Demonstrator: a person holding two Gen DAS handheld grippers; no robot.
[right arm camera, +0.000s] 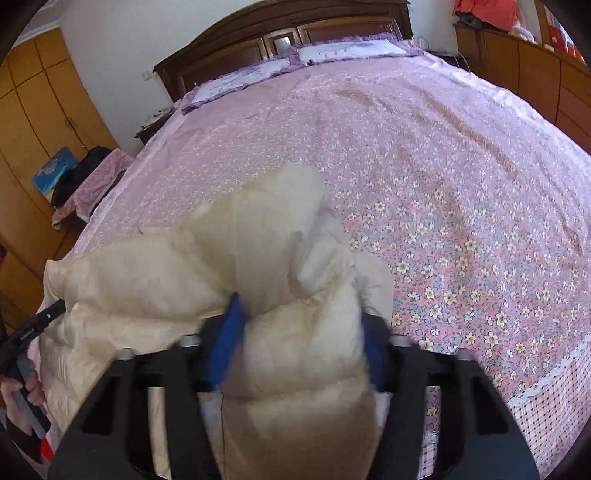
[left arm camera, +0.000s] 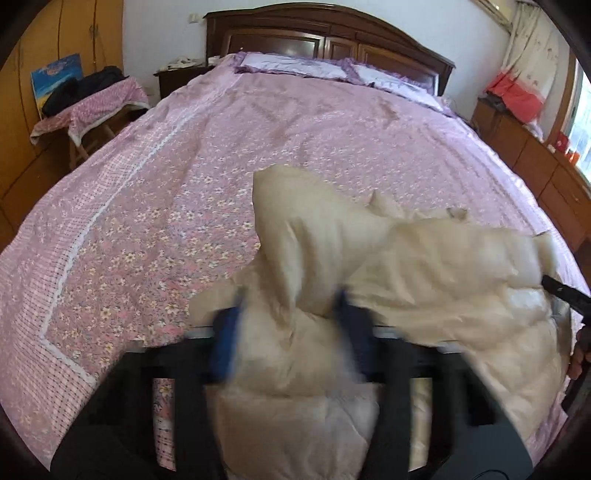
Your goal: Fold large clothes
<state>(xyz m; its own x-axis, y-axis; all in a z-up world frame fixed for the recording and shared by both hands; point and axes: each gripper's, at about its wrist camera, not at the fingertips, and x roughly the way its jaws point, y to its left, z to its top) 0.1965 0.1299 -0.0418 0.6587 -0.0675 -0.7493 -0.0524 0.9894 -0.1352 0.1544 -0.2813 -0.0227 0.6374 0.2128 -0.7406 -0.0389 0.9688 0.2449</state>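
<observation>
A cream padded jacket (left arm camera: 424,266) is bunched up and held above the near end of the bed. My left gripper (left arm camera: 291,314) is shut on a thick fold of it, blue fingers (left arm camera: 225,343) on either side. My right gripper (right arm camera: 299,325) is shut on another fold of the same jacket (right arm camera: 258,251). The right gripper also shows at the right edge of the left wrist view (left arm camera: 565,295); the left gripper shows at the left edge of the right wrist view (right arm camera: 33,328). The fabric hides both sets of fingertips. Both views are motion-blurred.
The bed has a pink floral quilt (left arm camera: 221,155), two purple pillows (left arm camera: 295,66) and a dark wooden headboard (left arm camera: 325,33). A stool with dark clothes (left arm camera: 92,99) stands left by wooden wardrobes (right arm camera: 40,110). A wooden cabinet (left arm camera: 524,155) runs along the right.
</observation>
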